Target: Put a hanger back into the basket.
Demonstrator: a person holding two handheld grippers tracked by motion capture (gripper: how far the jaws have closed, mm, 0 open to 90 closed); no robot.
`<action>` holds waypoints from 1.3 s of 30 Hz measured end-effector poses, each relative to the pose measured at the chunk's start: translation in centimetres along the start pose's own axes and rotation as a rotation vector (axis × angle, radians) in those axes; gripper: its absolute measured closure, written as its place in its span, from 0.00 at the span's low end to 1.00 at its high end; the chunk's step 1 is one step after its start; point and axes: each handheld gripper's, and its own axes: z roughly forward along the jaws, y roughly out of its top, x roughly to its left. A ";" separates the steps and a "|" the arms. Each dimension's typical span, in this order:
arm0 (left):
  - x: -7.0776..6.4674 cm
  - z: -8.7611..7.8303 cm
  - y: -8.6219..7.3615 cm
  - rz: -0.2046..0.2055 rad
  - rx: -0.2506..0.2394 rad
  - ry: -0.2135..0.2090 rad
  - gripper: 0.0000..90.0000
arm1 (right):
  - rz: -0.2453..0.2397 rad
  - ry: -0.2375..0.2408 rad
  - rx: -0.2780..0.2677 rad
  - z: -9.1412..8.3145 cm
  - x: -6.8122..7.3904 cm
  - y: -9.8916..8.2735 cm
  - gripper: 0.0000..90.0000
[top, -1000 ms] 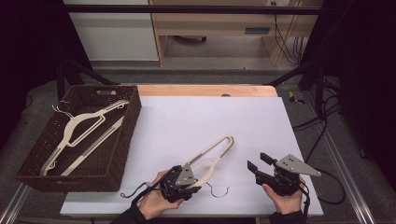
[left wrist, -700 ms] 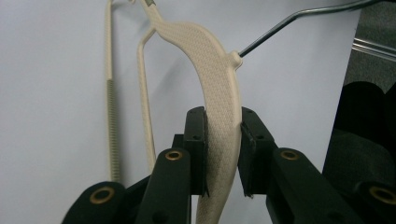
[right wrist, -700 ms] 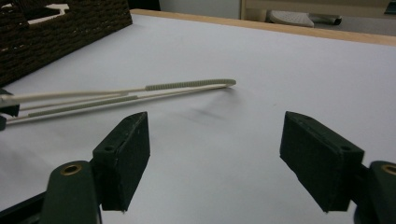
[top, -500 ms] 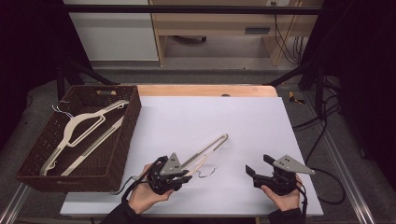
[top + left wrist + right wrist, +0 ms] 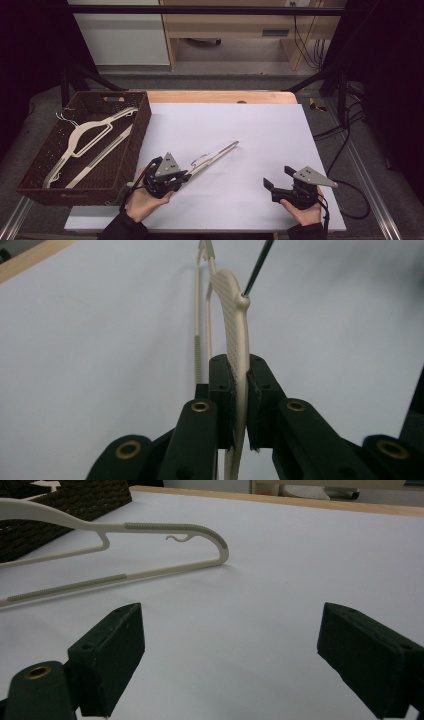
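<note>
Flanking lifted hanger (image 5: pixel 215 154): wicker basket (image 5: pixel 134 150) left, right tongs (image 5: pixel 280 180) gaping.

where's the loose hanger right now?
High view: the hanger is left of centre on the white table, near end clamped in the left claw, just right of the basket.

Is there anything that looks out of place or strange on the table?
Nothing is damaged or spilled. One cream hanger is outside the brown basket, tilted on edge above the white table, clamped in the left gripper. Two other hangers lie in the basket.
</note>
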 end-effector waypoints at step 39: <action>2.0 -11.0 3.5 -0.039 -0.237 -0.026 0.96 | -0.013 0.009 -0.029 -0.8 -0.3 0.3 0.08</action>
